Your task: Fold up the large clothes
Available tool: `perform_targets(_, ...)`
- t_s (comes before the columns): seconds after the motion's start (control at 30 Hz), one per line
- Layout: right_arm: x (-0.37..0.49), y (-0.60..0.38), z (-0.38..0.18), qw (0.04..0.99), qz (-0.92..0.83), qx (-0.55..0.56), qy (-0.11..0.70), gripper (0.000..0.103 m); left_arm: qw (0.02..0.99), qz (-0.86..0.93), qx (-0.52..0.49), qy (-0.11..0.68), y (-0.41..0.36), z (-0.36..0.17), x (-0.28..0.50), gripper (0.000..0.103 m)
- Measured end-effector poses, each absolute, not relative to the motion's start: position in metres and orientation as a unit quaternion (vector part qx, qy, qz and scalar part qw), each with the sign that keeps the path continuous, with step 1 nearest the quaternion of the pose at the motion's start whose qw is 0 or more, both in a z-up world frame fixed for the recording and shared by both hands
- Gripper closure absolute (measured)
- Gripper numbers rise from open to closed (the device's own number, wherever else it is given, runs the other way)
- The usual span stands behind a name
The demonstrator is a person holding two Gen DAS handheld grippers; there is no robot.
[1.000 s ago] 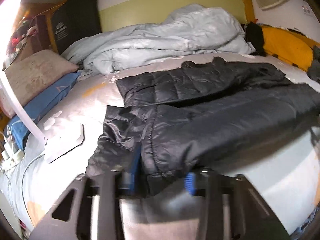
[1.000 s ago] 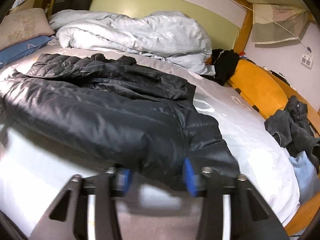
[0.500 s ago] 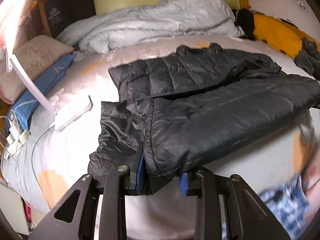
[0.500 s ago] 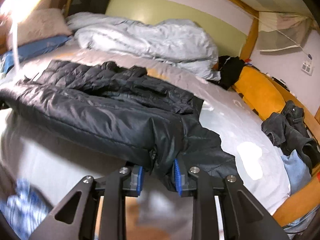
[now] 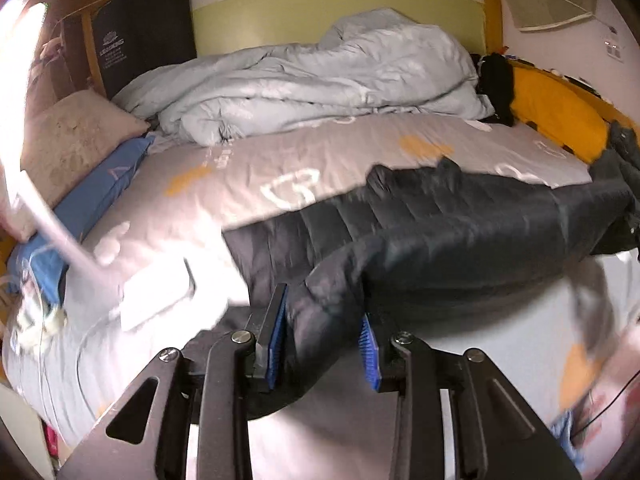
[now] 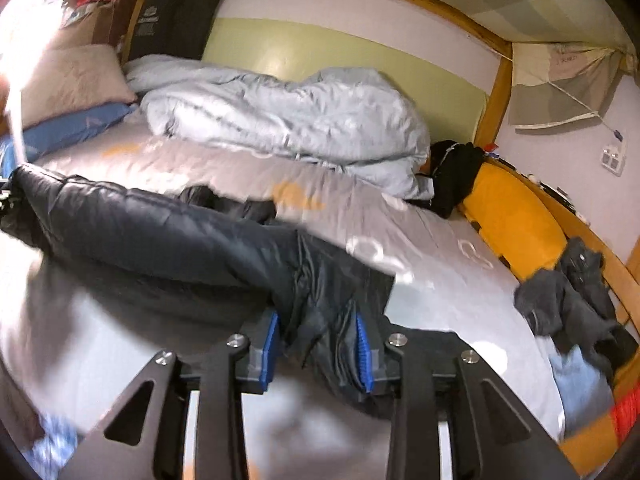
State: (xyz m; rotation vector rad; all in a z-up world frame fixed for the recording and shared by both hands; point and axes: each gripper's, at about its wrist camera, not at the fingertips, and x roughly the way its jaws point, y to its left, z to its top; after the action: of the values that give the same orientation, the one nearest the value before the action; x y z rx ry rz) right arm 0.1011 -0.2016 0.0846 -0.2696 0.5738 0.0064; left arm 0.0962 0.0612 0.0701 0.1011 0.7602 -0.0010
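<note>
Now the bed [image 5: 304,168] is carrying the black puffer jacket [image 5: 460,236], stretched w/ its near edge lifted between both claws. Left claw [image 5: 324,344] is clenching one end of that edge; right claw [image 6: 316,354], jaws just reopening a bit, is gripping the other. Risk, I'd judge: slick fabric slipping from the right pads, so the fold goes skew. Rumpled duvet [image 5: 320,80] is crowding the far side; dark clothes [image 6: 576,304] and a white charger [image 5: 158,294] are lying near.

A home bedroom: bed [image 6: 440,248] with rumpled duvet [image 6: 288,120], pillows [image 6: 72,80], strewn clothes [image 6: 576,300].
</note>
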Motion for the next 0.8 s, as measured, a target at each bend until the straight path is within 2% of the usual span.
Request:
perform_targets(0.17, 0.199, -0.204, 0.082, 0.938, 0.01, -0.105, 0.331, 0.073, 0.908, -0.003, 0.049, 0.415, 0.069, 0.064, 0.183, 0.07)
perform_targets(0.37, 0.277, -0.204, 0.054, 0.921, 0.019, -0.084, 0.38, 0.072, 0.877, -0.006, 0.012, 0.48, 0.084, 0.026, 0.274, 0.069)
perform_targets(0.53, 0.294, -0.202, 0.04, 0.928, 0.017, -0.084, 0.362, 0.068, 0.893, 0.007, 0.005, 0.451, 0.087, 0.005, 0.3, 0.065)
perform_targets(0.6, 0.295, -0.205, 0.038, 0.934, 0.014, -0.078, 0.347, 0.066, 0.907, 0.009, 0.004, 0.42, 0.088, 0.005, 0.302, 0.06)
perform_targets(0.63, 0.294, -0.209, 0.038, 0.938, 0.012, -0.071, 0.339, 0.061, 0.915, 0.014, 0.002, 0.402, 0.089, 0.009, 0.3, 0.059)
perform_targets(0.67, 0.29, -0.213, 0.041, 0.942, 0.004, -0.064, 0.329, 0.047, 0.922, 0.021, 0.0, 0.386, 0.089, 0.014, 0.296, 0.049)
perform_targets(0.7, 0.288, -0.216, 0.044, 0.946, -0.006, -0.061, 0.319, 0.038, 0.931, 0.03, -0.004, 0.364, 0.092, 0.022, 0.29, 0.036)
perform_targets(0.73, 0.282, -0.222, 0.05, 0.952, -0.026, -0.058, 0.301, 0.022, 0.943, 0.034, -0.01, 0.33, 0.095, 0.033, 0.276, 0.029)
perform_targets(0.77, 0.277, -0.226, 0.056, 0.956, -0.037, -0.053, 0.286, 0.013, 0.951, 0.035, -0.014, 0.305, 0.098, 0.042, 0.265, 0.02)
perform_targets(0.8, 0.267, -0.232, 0.063, 0.962, -0.046, -0.043, 0.267, 0.011, 0.959, 0.034, -0.015, 0.281, 0.101, 0.052, 0.251, 0.012)
